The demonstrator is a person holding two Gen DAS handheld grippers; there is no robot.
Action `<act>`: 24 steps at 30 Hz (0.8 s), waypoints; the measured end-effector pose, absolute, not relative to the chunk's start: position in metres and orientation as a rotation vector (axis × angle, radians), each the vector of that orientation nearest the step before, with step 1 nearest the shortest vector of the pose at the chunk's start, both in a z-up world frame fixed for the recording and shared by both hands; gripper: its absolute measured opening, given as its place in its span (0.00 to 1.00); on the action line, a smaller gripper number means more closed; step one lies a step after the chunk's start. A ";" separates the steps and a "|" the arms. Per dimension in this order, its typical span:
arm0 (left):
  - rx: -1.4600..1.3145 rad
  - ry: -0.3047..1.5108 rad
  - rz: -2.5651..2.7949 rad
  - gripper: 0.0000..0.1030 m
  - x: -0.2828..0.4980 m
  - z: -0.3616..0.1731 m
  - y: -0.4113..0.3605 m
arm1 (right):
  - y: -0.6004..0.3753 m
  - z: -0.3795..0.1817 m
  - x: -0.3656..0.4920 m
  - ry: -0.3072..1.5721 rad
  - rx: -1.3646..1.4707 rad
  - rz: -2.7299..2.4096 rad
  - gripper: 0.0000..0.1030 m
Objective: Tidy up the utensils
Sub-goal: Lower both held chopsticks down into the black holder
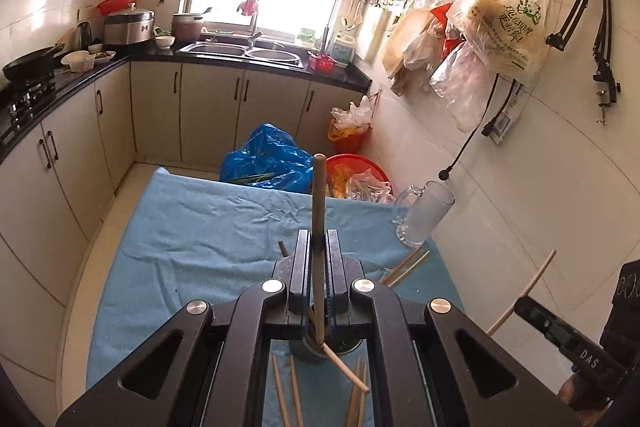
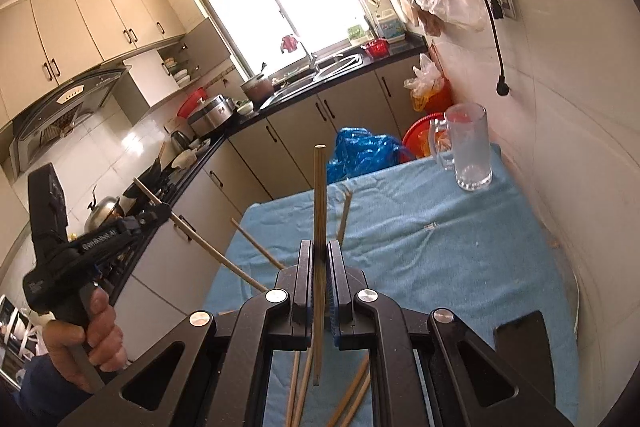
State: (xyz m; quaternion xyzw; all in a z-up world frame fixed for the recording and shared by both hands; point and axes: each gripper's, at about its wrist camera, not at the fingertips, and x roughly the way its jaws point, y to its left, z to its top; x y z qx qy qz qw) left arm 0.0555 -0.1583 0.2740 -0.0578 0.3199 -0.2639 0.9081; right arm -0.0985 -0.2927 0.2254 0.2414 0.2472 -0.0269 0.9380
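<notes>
My left gripper (image 1: 319, 239) is shut on a wooden chopstick (image 1: 319, 195) that stands upright between its jaws, above a blue cloth (image 1: 200, 227). Its lower end reaches a dark round holder (image 1: 344, 347) under the gripper. My right gripper (image 2: 320, 251) is shut on another chopstick (image 2: 319, 195), also upright. Several loose chopsticks (image 1: 292, 391) lie on the cloth below both grippers and also show in the right wrist view (image 2: 352, 395). The left gripper also shows in the right wrist view (image 2: 160, 211), holding its chopstick (image 2: 208, 247). A glass mug (image 2: 468, 151) stands at the cloth's far right, empty.
The table (image 2: 440, 247) sits against a tiled wall on the right. A blue plastic bag (image 1: 268, 159) and red basins (image 1: 356, 171) lie beyond its far edge. Plastic bags (image 1: 480, 27) hang from wall hooks. Kitchen counters (image 1: 240, 63) with a sink stand at the back.
</notes>
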 end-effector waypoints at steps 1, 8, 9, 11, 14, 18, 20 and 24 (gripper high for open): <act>-0.120 0.661 -0.553 0.06 0.058 0.274 -0.159 | -0.293 0.227 -0.096 0.500 0.494 -0.058 0.06; -0.108 0.672 -0.571 0.06 0.072 0.266 -0.164 | -0.292 0.242 -0.064 0.457 0.472 -0.096 0.06; -0.104 0.676 -0.571 0.06 0.074 0.262 -0.164 | -0.291 0.243 -0.059 0.453 0.467 -0.103 0.06; -0.102 0.684 -0.571 0.06 0.077 0.257 -0.165 | -0.290 0.243 -0.047 0.452 0.459 -0.117 0.06; -0.105 0.703 -0.570 0.06 0.083 0.249 -0.164 | -0.287 0.237 -0.031 0.457 0.452 -0.142 0.06; -0.110 0.740 -0.569 0.06 0.090 0.234 -0.161 | -0.284 0.224 -0.012 0.491 0.437 -0.171 0.06; -0.116 0.758 -0.570 0.06 0.092 0.227 -0.160 | -0.284 0.213 -0.005 0.518 0.435 -0.175 0.06; -0.115 0.790 -0.571 0.06 0.095 0.215 -0.160 | -0.284 0.194 0.004 0.566 0.438 -0.173 0.07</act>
